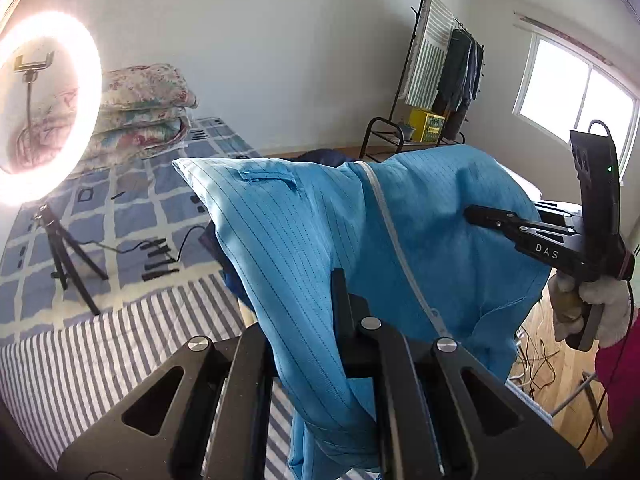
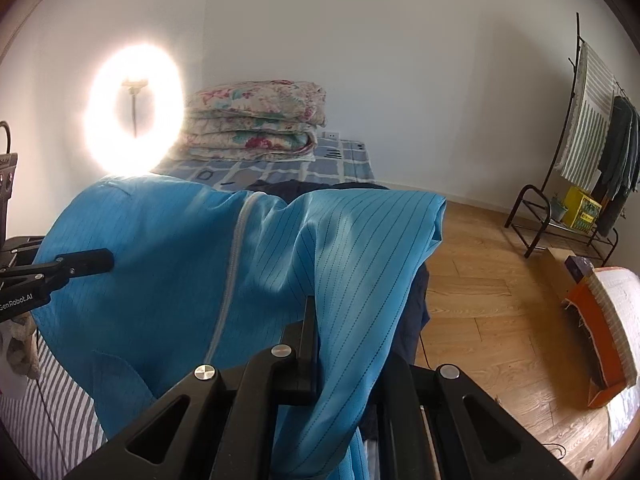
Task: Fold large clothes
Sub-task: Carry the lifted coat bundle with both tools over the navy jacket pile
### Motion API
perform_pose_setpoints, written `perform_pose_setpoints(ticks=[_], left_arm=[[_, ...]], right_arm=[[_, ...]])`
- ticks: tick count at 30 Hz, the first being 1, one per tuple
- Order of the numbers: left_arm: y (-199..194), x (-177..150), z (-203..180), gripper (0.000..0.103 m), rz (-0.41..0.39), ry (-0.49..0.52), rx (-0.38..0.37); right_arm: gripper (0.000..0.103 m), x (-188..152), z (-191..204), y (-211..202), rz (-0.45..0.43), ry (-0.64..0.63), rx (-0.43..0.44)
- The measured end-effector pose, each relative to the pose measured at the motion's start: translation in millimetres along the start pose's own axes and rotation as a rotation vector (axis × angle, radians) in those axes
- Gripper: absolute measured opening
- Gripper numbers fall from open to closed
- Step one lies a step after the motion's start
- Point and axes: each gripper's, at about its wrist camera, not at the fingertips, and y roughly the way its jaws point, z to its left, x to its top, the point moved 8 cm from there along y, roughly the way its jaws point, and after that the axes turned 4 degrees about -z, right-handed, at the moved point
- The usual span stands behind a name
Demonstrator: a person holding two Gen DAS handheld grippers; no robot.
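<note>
A large blue pinstriped garment [image 1: 420, 216] with a white zipper [image 1: 390, 224] hangs lifted above the bed, spread between both grippers. My left gripper [image 1: 338, 280] is shut on its cloth, which drapes over and hides one finger. In the same view my right gripper [image 1: 474, 212], held by a gloved hand [image 1: 600, 304], pinches the garment's far side. The right wrist view shows the garment [image 2: 180, 260] draped over my right gripper [image 2: 310, 304], shut on a fold. My left gripper [image 2: 106, 260] grips the garment at the left edge.
A lit ring light [image 1: 48, 108] on a tripod stands on the checked bed cover [image 1: 132, 208] beside folded floral quilts [image 1: 140, 112]. Dark clothes [image 2: 416, 312] lie under the garment. A clothes rack [image 2: 592, 152], an orange box [image 2: 600, 340] and wooden floor [image 2: 500, 320] are to the right.
</note>
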Motion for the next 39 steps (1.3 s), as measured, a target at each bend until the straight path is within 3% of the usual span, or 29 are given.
perform_pose_setpoints(ticks=[7,14,25,39], left_arm=[[41.2,39.8,19.5,0.005,-0.036,0.016,-0.002],[89.7,59.2,34.5,0.005,-0.044,0.011,0.010],[153.6,46.6,55.5,0.005,-0.005,-0.035,0.009],[181.7,25.0,86.8,0.011,0.041,-0.113,0.022]], right_arm=[[0.004,28.1,-37.5,36.6,-0.024,0.052,0.084],[0.004,54.2,-67.0,87.5,-0.031,0.062,0.098],[0.004,42.0,-98.1,170.6,0.020,0.096,0.095],[0.008,25.2,-106.1,217.5,0.066,0.122,0.075]])
